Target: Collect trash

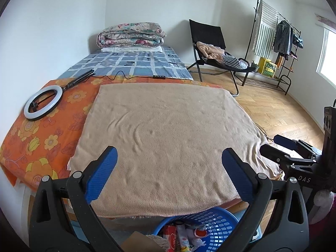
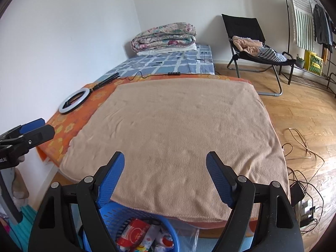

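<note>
A blue slotted basket [image 1: 220, 224] [image 2: 117, 212] stands on the floor at the foot of the bed. Inside lie trash items: a red packet [image 2: 136, 232] [image 1: 171, 238], a white tube [image 1: 183, 238] and other wrappers. My left gripper [image 1: 169, 157] is open above the basket and the beige towel [image 1: 168, 138], nothing between its blue pads [image 1: 103, 174]. My right gripper [image 2: 164, 163] is also open and empty over the beige towel [image 2: 178, 130]. Each gripper shows at the edge of the other's view: the right gripper [image 1: 281, 145] and the left gripper [image 2: 35, 128].
The bed carries an orange flowered sheet [image 1: 42, 138], a ring light [image 1: 43, 103] with its cable, and folded quilts [image 1: 130, 34]. A black chair [image 1: 210, 48] with clothes, a clothes rack [image 1: 281, 42], and loose cables [image 2: 302, 147] with a power strip [image 2: 306, 208] stand on the wooden floor.
</note>
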Motion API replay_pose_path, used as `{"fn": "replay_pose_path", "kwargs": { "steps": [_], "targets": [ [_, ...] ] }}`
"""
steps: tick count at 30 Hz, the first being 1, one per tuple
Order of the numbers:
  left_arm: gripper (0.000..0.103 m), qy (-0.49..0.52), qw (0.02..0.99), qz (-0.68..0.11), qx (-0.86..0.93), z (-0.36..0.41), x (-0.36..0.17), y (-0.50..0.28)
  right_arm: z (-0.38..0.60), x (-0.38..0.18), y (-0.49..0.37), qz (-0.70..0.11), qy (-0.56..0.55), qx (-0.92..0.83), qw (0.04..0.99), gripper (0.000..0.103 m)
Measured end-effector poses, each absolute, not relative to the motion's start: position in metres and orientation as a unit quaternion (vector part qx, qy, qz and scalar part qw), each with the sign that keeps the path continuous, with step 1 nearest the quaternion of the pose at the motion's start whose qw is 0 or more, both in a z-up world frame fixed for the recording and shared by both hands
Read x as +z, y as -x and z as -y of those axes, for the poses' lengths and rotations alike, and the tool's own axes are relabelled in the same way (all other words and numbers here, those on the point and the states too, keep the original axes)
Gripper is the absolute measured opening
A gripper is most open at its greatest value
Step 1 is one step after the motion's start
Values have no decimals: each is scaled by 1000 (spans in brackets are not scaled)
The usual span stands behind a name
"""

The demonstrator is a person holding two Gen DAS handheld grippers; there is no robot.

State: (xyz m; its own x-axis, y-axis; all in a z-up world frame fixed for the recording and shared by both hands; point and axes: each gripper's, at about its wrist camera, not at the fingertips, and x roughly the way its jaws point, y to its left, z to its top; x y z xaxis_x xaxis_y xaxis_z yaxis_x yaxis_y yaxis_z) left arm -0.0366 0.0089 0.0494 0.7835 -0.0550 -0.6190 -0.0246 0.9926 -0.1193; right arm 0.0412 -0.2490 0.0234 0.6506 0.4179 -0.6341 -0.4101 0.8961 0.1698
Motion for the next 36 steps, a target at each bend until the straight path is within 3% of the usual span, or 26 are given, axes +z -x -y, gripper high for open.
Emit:
{"fn": "replay_pose_path", "kwargs": {
  "steps": [14,36],
  "targets": [
    [102,164,907,-387,14,-45,10,2,229,13,-66,-342,-9,241,908,81],
    [102,149,913,-380,23,-45,13,7,226,7,-67,-360,-15,240,901,81]
  ]
}}
